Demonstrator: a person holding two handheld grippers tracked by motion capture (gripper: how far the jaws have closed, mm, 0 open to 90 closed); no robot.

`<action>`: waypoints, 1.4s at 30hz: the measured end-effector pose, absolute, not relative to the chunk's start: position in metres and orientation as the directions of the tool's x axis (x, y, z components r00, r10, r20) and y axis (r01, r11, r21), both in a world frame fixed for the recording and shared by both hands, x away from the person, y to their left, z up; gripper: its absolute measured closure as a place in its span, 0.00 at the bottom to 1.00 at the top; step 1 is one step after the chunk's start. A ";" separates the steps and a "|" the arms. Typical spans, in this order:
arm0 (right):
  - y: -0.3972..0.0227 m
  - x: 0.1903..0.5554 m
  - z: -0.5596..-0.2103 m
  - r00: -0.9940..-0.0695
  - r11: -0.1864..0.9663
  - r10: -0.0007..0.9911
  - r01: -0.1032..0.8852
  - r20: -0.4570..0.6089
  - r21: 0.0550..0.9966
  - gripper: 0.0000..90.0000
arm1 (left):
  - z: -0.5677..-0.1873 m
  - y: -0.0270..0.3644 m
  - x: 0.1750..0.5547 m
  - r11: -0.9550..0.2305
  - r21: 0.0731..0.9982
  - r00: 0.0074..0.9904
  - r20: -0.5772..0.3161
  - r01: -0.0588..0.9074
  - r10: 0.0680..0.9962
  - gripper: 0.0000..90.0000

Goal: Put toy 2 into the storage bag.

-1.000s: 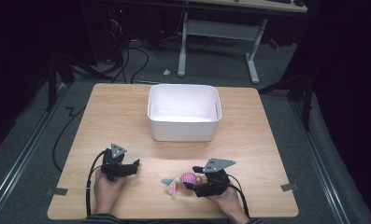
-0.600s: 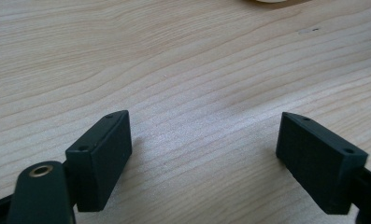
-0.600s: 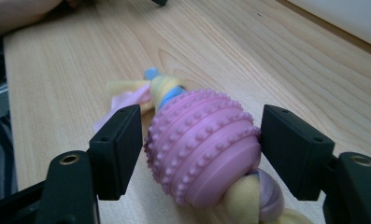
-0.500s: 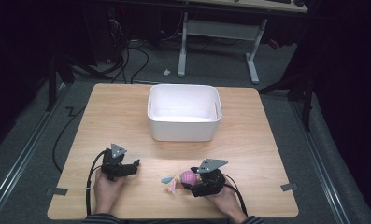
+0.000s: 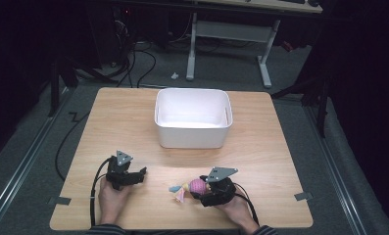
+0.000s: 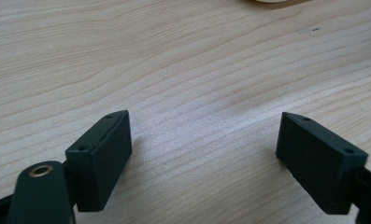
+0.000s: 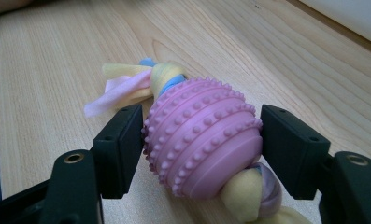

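A pink studded ball toy (image 7: 199, 126) with yellow, pink and blue fabric tails (image 5: 178, 192) lies on the wooden table (image 5: 133, 127) near its front edge. My right gripper (image 7: 202, 140) has the ball between its two pads, and both pads touch its sides; the jaws have just been closing on it. In the high view the right gripper (image 5: 200, 187) points left at the toy (image 5: 197, 184). My left gripper (image 5: 139, 175) rests on the table at the front left. Its jaws (image 6: 204, 140) stand open over bare wood.
A white rectangular bin (image 5: 193, 139) stands at the middle back of the table, with nothing seen inside it. Tape marks sit at the table's front corners (image 5: 303, 196). Desk legs and cables lie on the floor beyond the far edge.
My right gripper has slid a little to the left, and its jaws have drawn in around the pink ball. The toy and the left gripper have stayed put.
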State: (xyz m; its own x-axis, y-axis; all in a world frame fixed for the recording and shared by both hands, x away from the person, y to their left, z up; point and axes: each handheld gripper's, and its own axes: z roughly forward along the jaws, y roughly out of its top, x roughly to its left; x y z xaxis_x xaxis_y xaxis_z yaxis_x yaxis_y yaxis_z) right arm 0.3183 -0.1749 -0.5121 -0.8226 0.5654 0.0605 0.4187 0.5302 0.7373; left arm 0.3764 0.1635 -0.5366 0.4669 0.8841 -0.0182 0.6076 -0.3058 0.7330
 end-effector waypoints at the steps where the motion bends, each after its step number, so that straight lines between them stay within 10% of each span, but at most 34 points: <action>1: -0.175 0.318 -0.512 -0.822 0.531 0.566 0.419 0.060 0.737 0.37 | -0.537 0.163 0.376 -0.306 0.733 0.467 -0.018 0.608 0.884 0.21; 42: -0.203 0.323 -0.483 -0.791 0.482 0.609 0.421 0.050 0.768 0.37 | -0.536 0.164 0.376 -0.306 0.732 0.469 -0.020 0.609 0.883 0.21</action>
State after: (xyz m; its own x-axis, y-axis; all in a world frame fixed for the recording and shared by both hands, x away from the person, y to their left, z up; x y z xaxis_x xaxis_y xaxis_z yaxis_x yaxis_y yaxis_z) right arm 0.3226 -0.2027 -0.4827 -0.7912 0.6095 0.0505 0.4206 0.4824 0.7683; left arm 0.3765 0.1639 -0.5365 0.4689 0.8830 -0.0205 0.6086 -0.3062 0.7320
